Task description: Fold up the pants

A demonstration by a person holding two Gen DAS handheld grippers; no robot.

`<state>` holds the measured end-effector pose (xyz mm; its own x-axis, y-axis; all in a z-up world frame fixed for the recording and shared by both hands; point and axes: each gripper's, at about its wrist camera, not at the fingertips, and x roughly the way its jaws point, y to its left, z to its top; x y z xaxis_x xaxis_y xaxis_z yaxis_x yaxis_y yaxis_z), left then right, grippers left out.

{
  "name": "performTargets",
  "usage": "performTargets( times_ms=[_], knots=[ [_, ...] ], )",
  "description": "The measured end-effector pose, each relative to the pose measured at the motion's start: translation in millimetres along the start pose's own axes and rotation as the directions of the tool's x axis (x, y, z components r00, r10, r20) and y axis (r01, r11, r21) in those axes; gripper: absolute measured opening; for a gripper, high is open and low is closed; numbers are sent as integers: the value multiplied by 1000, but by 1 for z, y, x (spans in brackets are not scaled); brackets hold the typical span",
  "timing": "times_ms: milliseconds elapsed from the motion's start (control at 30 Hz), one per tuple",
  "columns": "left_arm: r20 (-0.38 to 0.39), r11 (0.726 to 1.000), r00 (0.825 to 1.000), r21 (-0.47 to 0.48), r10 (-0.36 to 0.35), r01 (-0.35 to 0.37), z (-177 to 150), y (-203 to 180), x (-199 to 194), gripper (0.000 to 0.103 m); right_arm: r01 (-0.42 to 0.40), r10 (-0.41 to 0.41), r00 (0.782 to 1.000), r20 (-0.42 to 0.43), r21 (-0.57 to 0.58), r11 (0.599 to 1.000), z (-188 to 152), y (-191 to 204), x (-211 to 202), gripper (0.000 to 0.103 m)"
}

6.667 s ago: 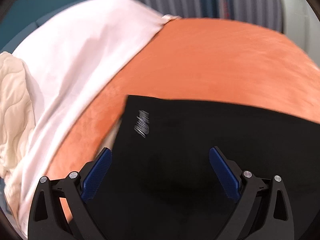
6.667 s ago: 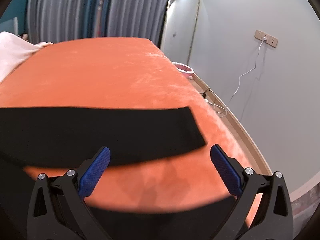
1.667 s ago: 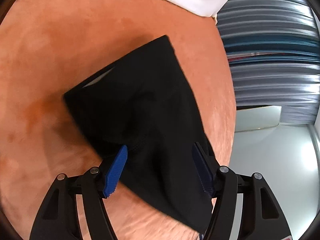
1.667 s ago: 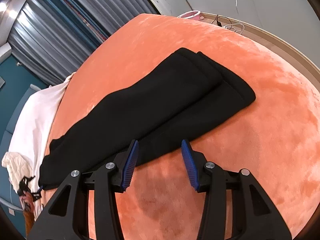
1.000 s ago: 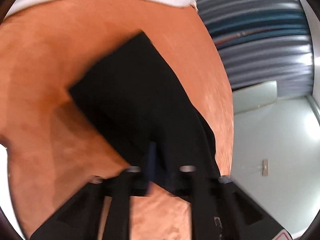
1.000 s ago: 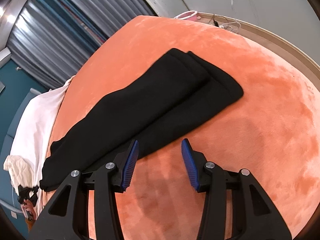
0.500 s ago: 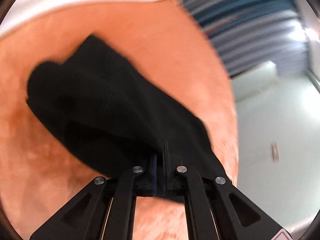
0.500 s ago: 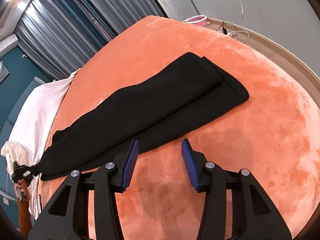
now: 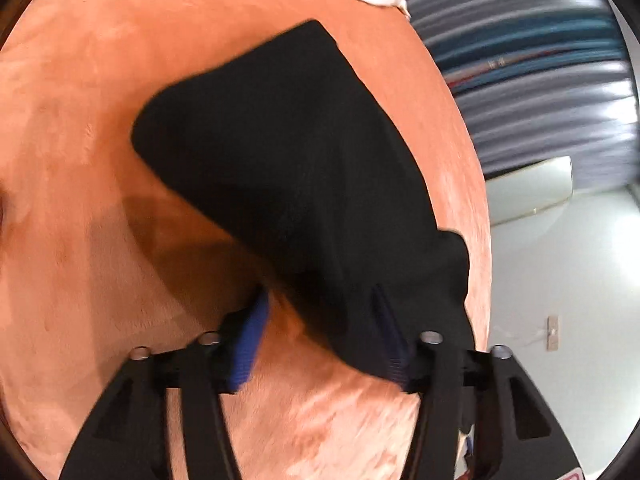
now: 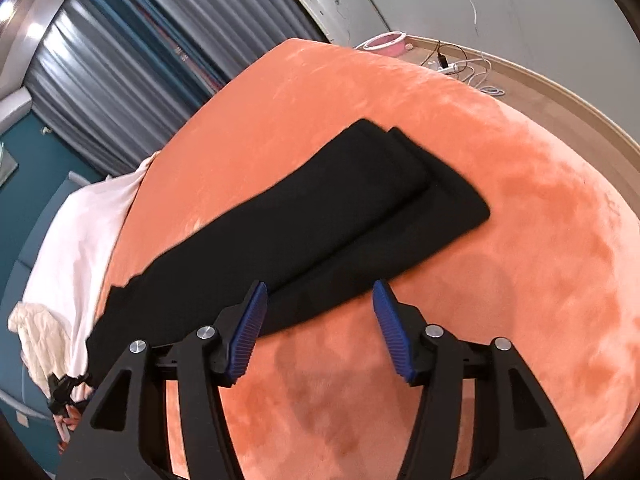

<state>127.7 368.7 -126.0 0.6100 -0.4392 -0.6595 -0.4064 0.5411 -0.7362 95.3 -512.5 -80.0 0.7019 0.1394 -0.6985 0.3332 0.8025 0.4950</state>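
Black pants (image 10: 320, 220) lie folded lengthwise on the orange bed cover (image 10: 520, 280), one leg on top of the other, cuffs at the far right. In the left wrist view the waist end of the pants (image 9: 300, 168) lies flat just ahead of my left gripper (image 9: 320, 336), which is open, with cloth between and over its right finger (image 9: 390, 344). My right gripper (image 10: 318, 320) is open and empty, hovering over the near edge of the pants at mid-leg. The left gripper also shows small at the far left of the right wrist view (image 10: 64, 392).
A white sheet (image 10: 80, 232) and a cream quilt (image 10: 36, 340) lie past the pants' waist end. Grey curtains (image 10: 140, 60) hang behind the bed. A pink bowl (image 10: 386, 44) and cables (image 10: 472, 68) lie on the floor at the far right.
My left gripper was shut on the waist end half a second ago and has opened; the cloth has dropped flat. My right gripper moved closer to the pants.
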Motion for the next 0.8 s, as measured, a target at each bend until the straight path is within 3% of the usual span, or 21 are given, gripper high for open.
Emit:
performTargets(
  times_ms=[233, 300, 367, 433, 467, 567, 633, 667, 733, 767, 800],
  knots=[
    [68, 993, 998, -114, -17, 25, 15, 4, 12, 57, 14, -15, 1000, 12, 68, 998, 29, -10, 27, 54],
    [81, 995, 997, -101, 19, -11, 21, 0, 15, 57, 26, -28, 999, 18, 90, 996, 37, -14, 37, 41],
    [105, 997, 993, -54, 57, -52, 27, -12, 17, 53, 38, -42, 999, 29, 108, 993, 44, -15, 47, 3],
    [134, 994, 985, -9, 110, -109, 35, -32, 24, 22, 30, -37, 997, 70, 96, 995, 55, -7, 44, 3],
    [146, 994, 983, 13, 108, -111, 39, -44, 27, 19, 22, -31, 993, 111, 75, 997, 59, 1, 34, 3],
    [167, 993, 983, 74, 81, -94, 42, -61, 20, 20, -11, 15, 969, 247, -18, 1000, 64, 30, -20, 3],
    [145, 984, 981, 108, 127, -144, 41, -53, 27, 21, 73, -53, 961, 273, -63, 995, 53, 29, -36, 3],
    [134, 981, 980, 106, 146, -161, 42, -54, 39, 22, 120, -102, 964, 246, -58, 991, 48, 18, -30, 3],
    [119, 985, 981, 70, 151, -160, 38, -34, 48, 28, 177, -178, 979, 97, 25, 984, 34, -25, 4, 3],
    [132, 989, 983, 57, 125, -133, 36, -29, 46, 28, 181, -184, 982, 47, 57, 982, 25, -40, 16, 3],
    [137, 992, 985, 49, 109, -116, 34, -27, 45, 29, 149, -154, 986, 59, 77, 986, 14, -49, 17, 3]
  ],
)
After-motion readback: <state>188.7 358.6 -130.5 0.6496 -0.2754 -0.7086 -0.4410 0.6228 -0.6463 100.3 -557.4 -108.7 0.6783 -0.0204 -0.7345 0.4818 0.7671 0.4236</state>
